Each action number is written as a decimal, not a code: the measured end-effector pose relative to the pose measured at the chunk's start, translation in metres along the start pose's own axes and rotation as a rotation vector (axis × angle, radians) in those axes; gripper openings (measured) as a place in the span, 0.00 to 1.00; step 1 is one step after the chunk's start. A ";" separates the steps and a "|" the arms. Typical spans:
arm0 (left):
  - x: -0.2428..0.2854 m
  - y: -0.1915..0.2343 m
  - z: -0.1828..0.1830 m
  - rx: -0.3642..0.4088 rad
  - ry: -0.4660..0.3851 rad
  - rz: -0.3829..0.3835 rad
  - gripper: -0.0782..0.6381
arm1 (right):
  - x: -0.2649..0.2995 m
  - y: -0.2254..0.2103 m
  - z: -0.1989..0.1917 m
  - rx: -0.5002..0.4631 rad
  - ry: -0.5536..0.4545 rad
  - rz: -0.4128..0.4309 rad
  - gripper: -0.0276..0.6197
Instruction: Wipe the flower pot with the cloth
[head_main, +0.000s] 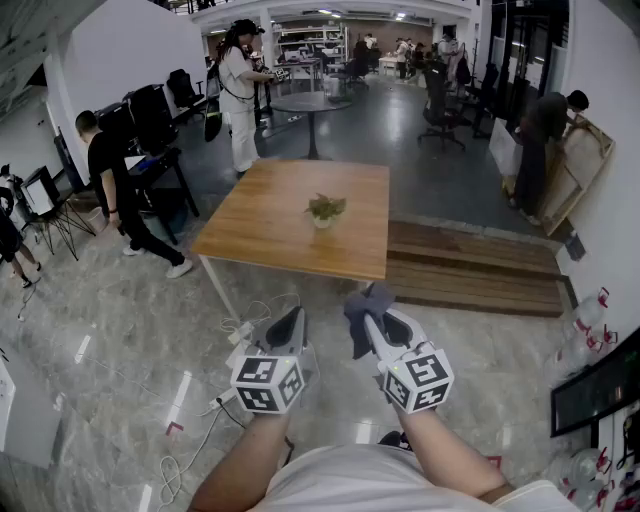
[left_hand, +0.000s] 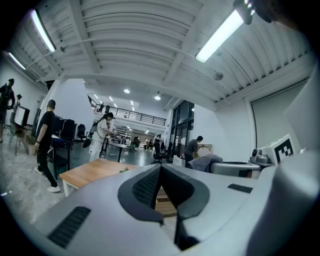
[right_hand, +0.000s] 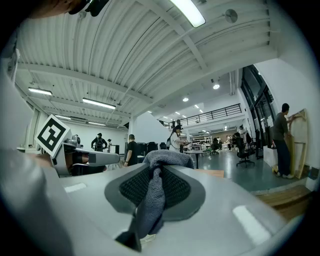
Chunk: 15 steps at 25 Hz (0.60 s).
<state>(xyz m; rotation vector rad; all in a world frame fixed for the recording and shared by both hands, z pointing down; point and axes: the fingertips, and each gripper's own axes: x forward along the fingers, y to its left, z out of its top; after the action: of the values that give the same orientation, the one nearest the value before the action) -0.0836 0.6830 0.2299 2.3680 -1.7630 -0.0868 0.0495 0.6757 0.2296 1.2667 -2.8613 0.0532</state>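
A small white flower pot (head_main: 323, 221) with a green plant stands on the wooden table (head_main: 262, 215), well ahead of both grippers. My right gripper (head_main: 372, 318) is held low over the floor, shut on a grey cloth (head_main: 360, 306). In the right gripper view that cloth (right_hand: 151, 202) hangs down between the jaws of the right gripper (right_hand: 159, 172). My left gripper (head_main: 293, 316) is beside it, shut and holding nothing. The left gripper view looks along the left gripper (left_hand: 160, 168) to the table (left_hand: 90, 172), and the cloth (left_hand: 206, 162) shows at its right.
A person in black (head_main: 112, 175) stands left of the table, and one in white (head_main: 240, 95) behind it by a round table (head_main: 310, 100). Wooden steps (head_main: 470, 265) lie to the table's right. Cables and a power strip (head_main: 238, 335) lie on the floor near my grippers.
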 end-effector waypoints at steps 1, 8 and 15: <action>0.000 0.001 0.001 0.001 -0.001 0.001 0.12 | 0.001 0.001 0.000 0.000 0.000 0.001 0.14; -0.002 0.001 0.002 0.005 0.003 0.004 0.12 | 0.000 0.004 0.003 -0.001 0.000 0.002 0.14; -0.002 0.007 -0.007 0.003 0.014 0.004 0.12 | 0.005 0.005 -0.004 0.013 0.019 0.018 0.14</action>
<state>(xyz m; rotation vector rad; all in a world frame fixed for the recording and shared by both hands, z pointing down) -0.0893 0.6837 0.2376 2.3610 -1.7632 -0.0670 0.0426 0.6751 0.2334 1.2363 -2.8606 0.0842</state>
